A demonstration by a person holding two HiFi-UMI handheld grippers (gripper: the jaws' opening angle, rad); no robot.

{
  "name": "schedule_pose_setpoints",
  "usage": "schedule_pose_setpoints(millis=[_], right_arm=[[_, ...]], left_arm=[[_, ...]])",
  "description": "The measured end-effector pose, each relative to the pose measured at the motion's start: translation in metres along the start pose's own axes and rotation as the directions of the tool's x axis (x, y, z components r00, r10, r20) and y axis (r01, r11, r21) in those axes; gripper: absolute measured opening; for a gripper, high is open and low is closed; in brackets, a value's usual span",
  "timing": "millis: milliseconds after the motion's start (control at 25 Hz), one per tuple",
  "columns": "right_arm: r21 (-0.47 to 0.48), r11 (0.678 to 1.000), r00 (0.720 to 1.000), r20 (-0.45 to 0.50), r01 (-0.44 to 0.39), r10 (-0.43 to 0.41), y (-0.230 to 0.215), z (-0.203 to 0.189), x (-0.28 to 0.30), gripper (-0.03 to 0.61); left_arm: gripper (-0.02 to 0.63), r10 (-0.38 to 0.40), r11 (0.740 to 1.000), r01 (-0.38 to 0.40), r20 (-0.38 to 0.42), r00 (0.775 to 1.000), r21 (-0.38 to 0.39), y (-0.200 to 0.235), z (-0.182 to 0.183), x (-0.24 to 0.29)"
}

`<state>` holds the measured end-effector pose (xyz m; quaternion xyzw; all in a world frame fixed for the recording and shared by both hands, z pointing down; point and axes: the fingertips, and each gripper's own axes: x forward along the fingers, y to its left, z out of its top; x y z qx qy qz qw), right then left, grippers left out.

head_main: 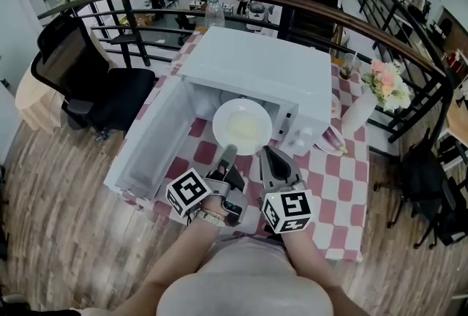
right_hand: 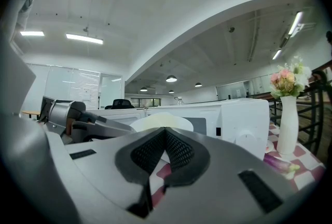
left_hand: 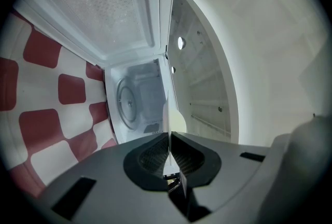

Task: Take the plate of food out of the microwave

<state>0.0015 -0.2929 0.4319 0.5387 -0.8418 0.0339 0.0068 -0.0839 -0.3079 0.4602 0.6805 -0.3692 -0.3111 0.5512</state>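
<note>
A white plate [head_main: 242,126] with pale food hangs level in front of the open white microwave [head_main: 256,62], just outside its opening. My left gripper [head_main: 227,156] is shut on the plate's near rim. In the left gripper view the plate [left_hand: 174,119] shows edge-on as a thin white line pinched at the left gripper [left_hand: 168,137], with the microwave's cavity and turntable [left_hand: 127,103] behind. My right gripper [head_main: 269,155] sits just right of the left one, below the plate's rim, its jaws shut on nothing. In the right gripper view the plate [right_hand: 161,122] rises just beyond the right gripper [right_hand: 165,132].
The microwave door [head_main: 146,146] lies swung open to the left. The table [head_main: 329,183] has a red-and-white checked cloth. A white vase of flowers [head_main: 365,106] stands right of the microwave, a water bottle [head_main: 213,12] behind it. A black chair [head_main: 88,80] and railing [head_main: 292,4] surround the table.
</note>
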Motion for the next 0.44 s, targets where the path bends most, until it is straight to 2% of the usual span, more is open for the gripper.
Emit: schedule_pose_setpoints(millis=[440], right_arm=[[-0.018,0.999,0.999,0.003,-0.037,0.037,0.004,-0.0005,0.0013,0.022]], left_arm=[[0.017,-0.001,1.0,0.001,0.006,1.0,-0.015,0.0017,0.0001,0.0035]])
